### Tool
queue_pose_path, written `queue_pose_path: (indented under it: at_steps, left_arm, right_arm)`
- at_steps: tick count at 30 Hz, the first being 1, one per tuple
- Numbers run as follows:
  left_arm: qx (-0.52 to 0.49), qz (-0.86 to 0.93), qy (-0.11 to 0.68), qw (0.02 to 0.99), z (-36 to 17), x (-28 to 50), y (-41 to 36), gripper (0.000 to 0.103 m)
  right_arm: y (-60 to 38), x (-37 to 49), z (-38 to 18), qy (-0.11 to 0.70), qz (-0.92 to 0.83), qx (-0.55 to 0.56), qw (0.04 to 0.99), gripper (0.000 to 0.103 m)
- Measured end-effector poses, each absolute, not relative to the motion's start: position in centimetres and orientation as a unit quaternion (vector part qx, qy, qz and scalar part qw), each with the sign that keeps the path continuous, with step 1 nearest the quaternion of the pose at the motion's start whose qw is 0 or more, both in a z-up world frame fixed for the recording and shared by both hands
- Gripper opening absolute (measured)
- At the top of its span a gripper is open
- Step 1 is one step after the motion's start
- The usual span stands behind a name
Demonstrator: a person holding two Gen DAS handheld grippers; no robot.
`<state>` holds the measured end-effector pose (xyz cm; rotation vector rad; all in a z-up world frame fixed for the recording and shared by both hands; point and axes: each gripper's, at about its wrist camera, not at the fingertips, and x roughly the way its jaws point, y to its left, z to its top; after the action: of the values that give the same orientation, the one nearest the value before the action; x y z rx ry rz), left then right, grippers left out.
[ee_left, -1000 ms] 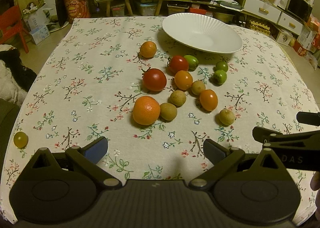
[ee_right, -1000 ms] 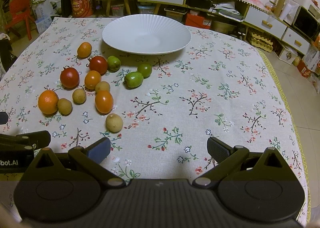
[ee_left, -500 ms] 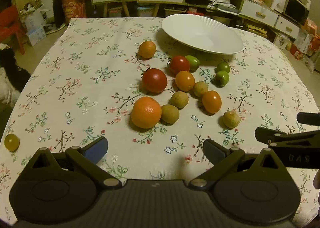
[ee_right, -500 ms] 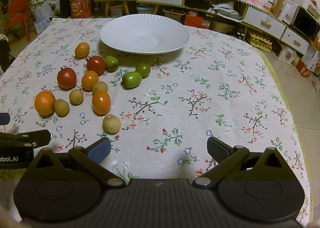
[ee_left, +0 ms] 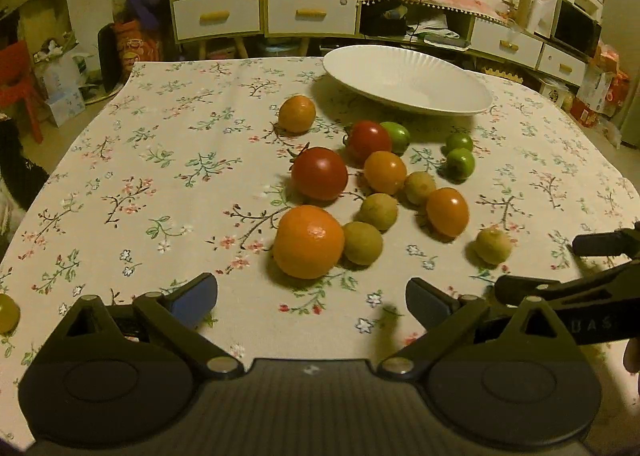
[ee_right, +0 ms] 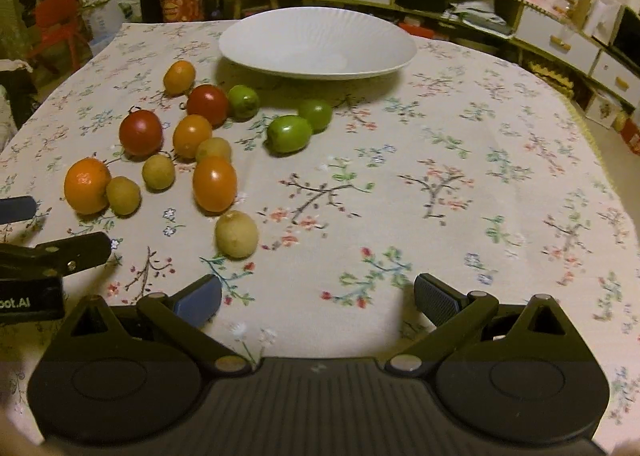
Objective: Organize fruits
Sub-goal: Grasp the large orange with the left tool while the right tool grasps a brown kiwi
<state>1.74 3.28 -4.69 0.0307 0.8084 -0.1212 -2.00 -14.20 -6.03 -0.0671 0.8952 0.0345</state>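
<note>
Several fruits lie on a floral tablecloth before a white plate, which also shows in the right wrist view. A large orange sits just ahead of my left gripper, which is open and empty. Behind the orange are red tomatoes, orange tomatoes, tan round fruits and green fruits. My right gripper is open and empty; a tan fruit lies just ahead of its left finger. A green fruit lies further off.
A lone yellow-green fruit lies at the table's left edge. The other gripper shows at the side of each view. Drawers and cluttered shelves stand behind the table. A red chair is far left.
Both grippers have moved forward and lower toward the fruits, which now look larger. Both stay open. No fruit has moved.
</note>
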Motion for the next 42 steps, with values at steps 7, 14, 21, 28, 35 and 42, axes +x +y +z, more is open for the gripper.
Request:
queue_pose_path:
  at_steps: [7, 14, 21, 28, 35, 42]
  left_arm:
    - [0.008, -0.066, 0.388, 0.919, -6.0, 2.3, 3.9, 0.093]
    - [0.013, -0.067, 0.375, 0.925, -5.8, 2.4, 4.0, 0.077]
    - [0.022, -0.082, 0.374, 0.924, -5.8, 2.8, 3.8, 0.062]
    - [0.011, -0.085, 0.37, 0.925, -5.7, 3.0, 4.2, 0.053]
    - [0.005, -0.088, 0.365, 0.927, -5.6, 3.1, 4.5, 0.043]
    - [0.006, -0.094, 0.357, 0.929, -5.6, 3.0, 4.6, 0.036]
  right_arm:
    - [-13.6, -2.0, -6.8, 0.409, 0.039, -0.041, 0.911, 0.103]
    - [-13.3, -1.8, -6.7, 0.402, 0.045, -0.049, 0.913, 0.094]
    - [-12.2, -2.1, -6.4, 0.388, 0.079, -0.068, 0.916, 0.064]
    - [-11.5, -2.0, -6.3, 0.384, 0.103, -0.079, 0.914, 0.045]
    - [-11.7, -1.8, -6.3, 0.377, 0.12, -0.069, 0.916, 0.03]
    - [-12.4, -1.7, -6.2, 0.369, 0.127, -0.044, 0.92, 0.022]
